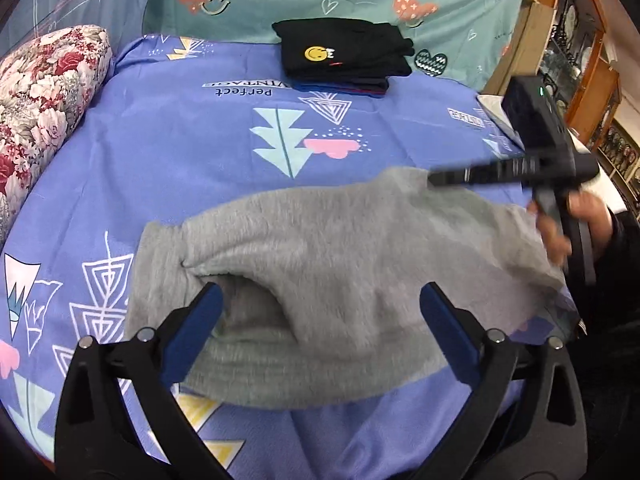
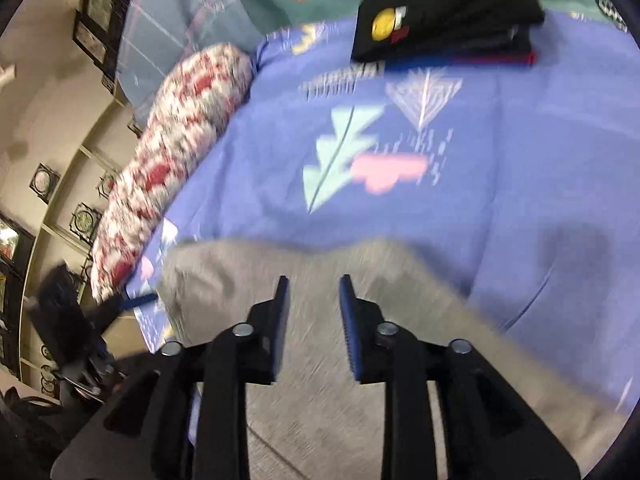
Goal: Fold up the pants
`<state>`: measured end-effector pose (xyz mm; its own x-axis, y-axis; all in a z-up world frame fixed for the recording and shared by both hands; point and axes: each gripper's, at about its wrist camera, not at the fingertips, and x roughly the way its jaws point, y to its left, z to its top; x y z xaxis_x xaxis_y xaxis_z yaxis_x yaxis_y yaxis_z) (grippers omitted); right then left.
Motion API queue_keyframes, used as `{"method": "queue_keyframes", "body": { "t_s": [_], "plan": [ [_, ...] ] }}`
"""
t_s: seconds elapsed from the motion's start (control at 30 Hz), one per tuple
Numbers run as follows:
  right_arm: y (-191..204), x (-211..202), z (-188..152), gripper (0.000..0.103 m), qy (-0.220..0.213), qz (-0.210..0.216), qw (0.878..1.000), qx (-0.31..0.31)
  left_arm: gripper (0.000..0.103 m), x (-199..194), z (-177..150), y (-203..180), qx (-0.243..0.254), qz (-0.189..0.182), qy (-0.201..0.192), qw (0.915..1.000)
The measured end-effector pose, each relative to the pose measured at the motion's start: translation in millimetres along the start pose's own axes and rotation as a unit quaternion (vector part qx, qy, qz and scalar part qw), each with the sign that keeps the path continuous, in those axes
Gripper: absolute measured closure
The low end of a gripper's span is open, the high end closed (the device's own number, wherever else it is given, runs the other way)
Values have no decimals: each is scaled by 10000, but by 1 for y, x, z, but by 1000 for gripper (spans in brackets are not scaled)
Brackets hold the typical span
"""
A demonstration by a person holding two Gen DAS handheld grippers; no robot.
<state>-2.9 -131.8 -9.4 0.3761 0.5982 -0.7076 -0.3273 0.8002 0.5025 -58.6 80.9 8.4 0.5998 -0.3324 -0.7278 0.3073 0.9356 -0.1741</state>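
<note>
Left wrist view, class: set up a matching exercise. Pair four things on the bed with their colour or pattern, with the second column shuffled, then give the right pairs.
Column one:
1. pants
2. bolster pillow
3. folded stack of clothes
4. bedsheet

Column two:
A. red and white floral
B. blue-violet with tree and triangle prints
C. plain grey
D. black on top, with a yellow smiley

Pairs: 1-C, 2-A, 3-D, 4-B
</note>
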Motion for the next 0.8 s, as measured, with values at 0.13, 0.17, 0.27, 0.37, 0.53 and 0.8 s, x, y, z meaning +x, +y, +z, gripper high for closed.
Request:
{"method": "queue_keyframes", "body": {
  "t_s": [0.13,0.17,0.27,0.37,0.53,0.8],
  "plan": [
    [-22,48,-22,78,160,-273,9991,296,3,60,-18,29,-353,285,710,9964],
    [-28,44,-22,81,127,-185,9988,437,3,55,-21,26,-209,317,473,9982],
    [-37,-4,-29,78,-421,-52,9961,769,3,46,-24,20,-65,380,406,9984],
    [-40,-85,-51,60,-1326,-667,9870,612,3,40,-25,25,-191,218,324,9991],
    [-93,-225,-150,23,-2321,-1995,9334,1874,2,41,-27,26,-247,259,137,9993],
    [-176,-293,-245,16,-2008,-1880,8782,3913,2,48,-28,22,-222,422,20,9989]
  ]
}}
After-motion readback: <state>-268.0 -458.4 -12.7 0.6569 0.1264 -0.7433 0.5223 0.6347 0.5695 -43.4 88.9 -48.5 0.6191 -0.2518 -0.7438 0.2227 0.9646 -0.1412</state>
